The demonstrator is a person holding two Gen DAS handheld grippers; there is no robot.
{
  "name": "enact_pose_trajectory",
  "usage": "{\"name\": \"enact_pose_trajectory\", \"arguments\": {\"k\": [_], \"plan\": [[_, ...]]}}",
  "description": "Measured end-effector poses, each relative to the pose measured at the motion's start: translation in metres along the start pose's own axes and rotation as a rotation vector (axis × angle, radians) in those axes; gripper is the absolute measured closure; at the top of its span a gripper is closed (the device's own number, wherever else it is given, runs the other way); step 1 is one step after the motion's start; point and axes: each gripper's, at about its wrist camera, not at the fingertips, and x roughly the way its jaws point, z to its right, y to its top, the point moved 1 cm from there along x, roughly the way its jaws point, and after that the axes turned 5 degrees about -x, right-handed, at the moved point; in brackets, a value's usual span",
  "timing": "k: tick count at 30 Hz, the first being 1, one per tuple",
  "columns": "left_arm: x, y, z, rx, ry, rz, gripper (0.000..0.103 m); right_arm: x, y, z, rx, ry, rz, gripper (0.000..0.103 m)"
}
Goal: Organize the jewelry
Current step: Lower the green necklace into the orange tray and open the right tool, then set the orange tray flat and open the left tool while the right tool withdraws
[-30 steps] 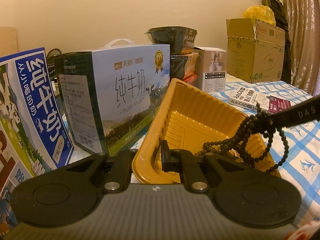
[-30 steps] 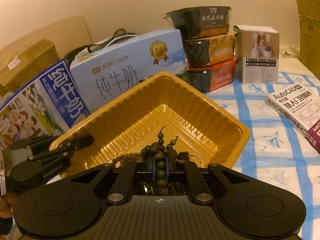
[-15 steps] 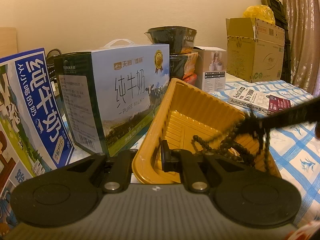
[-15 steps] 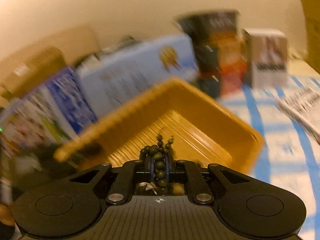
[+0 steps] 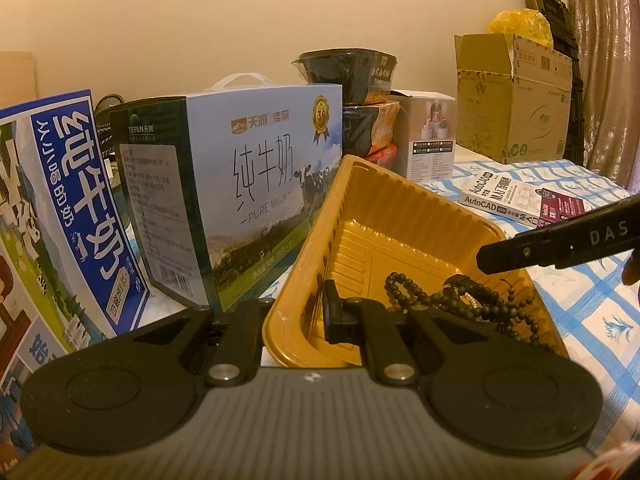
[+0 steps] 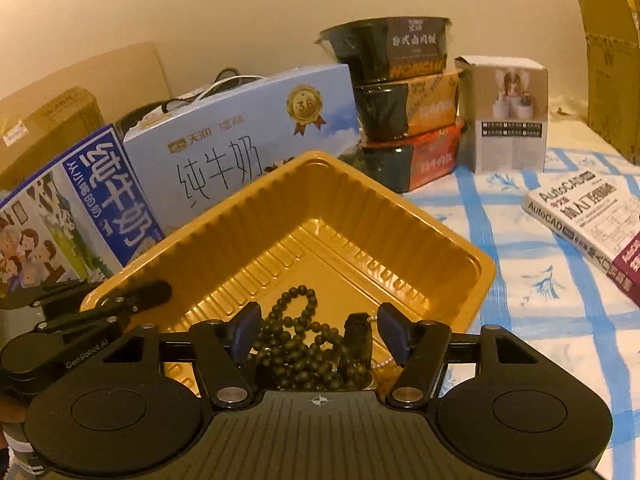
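Right wrist view: the right claw [image 6: 318, 334] is seen spreading apart, and the dark green bead necklace [image 6: 298, 336] lies loose between its pads inside the ribbed yellow plastic tray [image 6: 400, 236]. The tray's near wall is pinched by the pressed-together left claw [image 5: 316, 312]. Behind the tray, a light blue milk carton box [image 6: 240, 132] is stood.

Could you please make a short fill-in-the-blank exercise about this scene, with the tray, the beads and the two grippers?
1. The dark bead strand lies inside the ____ plastic tray.
2. The left gripper is clamped on the tray's ____.
3. The jaws of the right gripper are ____, and the beads lie loose between them.
4. The title on the book lying on the checked cloth reads ____.

Missing words: gold; wall; opening; AutoCAD
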Motion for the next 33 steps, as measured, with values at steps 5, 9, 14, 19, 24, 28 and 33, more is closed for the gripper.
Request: {"name": "enact_pose_trajectory", "arguments": {"k": [5, 9, 14, 19, 24, 28, 33], "plan": [[0.001, 0.000, -0.001, -0.006, 0.001, -0.003, 0.092, -0.005, 0.000, -0.002, -0.007, -0.002, 0.009, 0.035], [0.002, -0.001, -0.002, -0.008, 0.003, -0.006, 0.092, -0.008, -0.003, -0.001, -0.005, -0.008, 0.012, 0.033], [0.003, -0.003, -0.002, -0.010, 0.005, -0.011, 0.092, -0.015, -0.008, 0.002, 0.009, -0.015, 0.021, 0.031], [0.004, -0.004, -0.004, -0.014, 0.006, -0.015, 0.092, -0.025, -0.017, 0.007, 0.039, -0.023, 0.028, 0.029], [0.007, -0.006, -0.008, -0.031, 0.010, -0.031, 0.091, -0.033, -0.022, 0.012, 0.064, -0.037, 0.033, 0.029], [0.013, -0.010, -0.013, -0.058, 0.017, -0.073, 0.088, -0.040, -0.028, 0.015, 0.089, -0.053, 0.034, 0.028], [0.020, -0.019, -0.023, -0.124, 0.030, -0.135, 0.080, -0.047, -0.039, 0.018, 0.116, -0.071, 0.024, 0.028]]}}
